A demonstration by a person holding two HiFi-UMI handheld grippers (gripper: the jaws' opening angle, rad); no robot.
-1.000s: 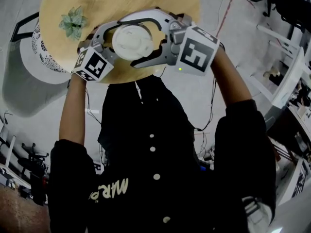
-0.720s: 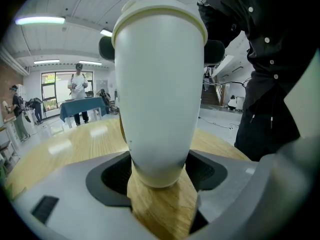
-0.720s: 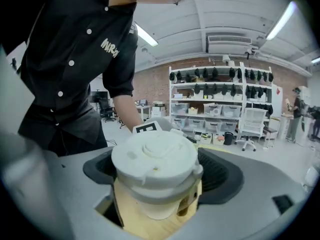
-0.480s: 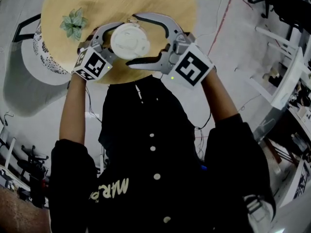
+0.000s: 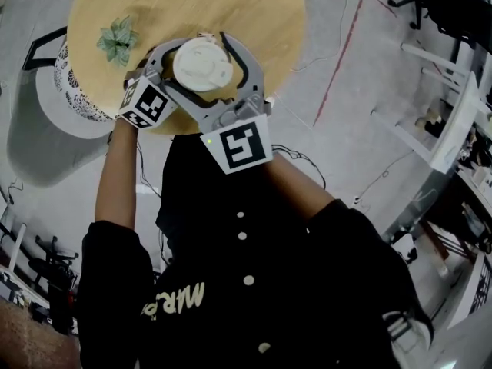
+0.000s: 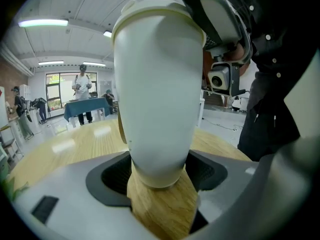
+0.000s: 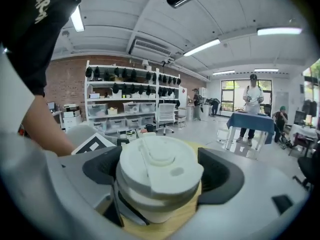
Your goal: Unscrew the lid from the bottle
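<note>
Bottle [image 6: 155, 84] clamped by left gripper [image 6: 160, 179], right gripper [image 7: 161, 174] alongside, just closing on lid [image 5: 201, 64]

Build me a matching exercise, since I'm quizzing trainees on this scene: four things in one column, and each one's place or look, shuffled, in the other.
1. lid
2. bottle
3. plant
4. table

A. round, light wood
B. between the jaws of the right gripper
C. small, green, on the table apart from the bottle
D. gripped low down by the left gripper

Pairs: 1-B, 2-D, 3-C, 4-A.
The right gripper's jaws have just been closing, with the lid between them.
</note>
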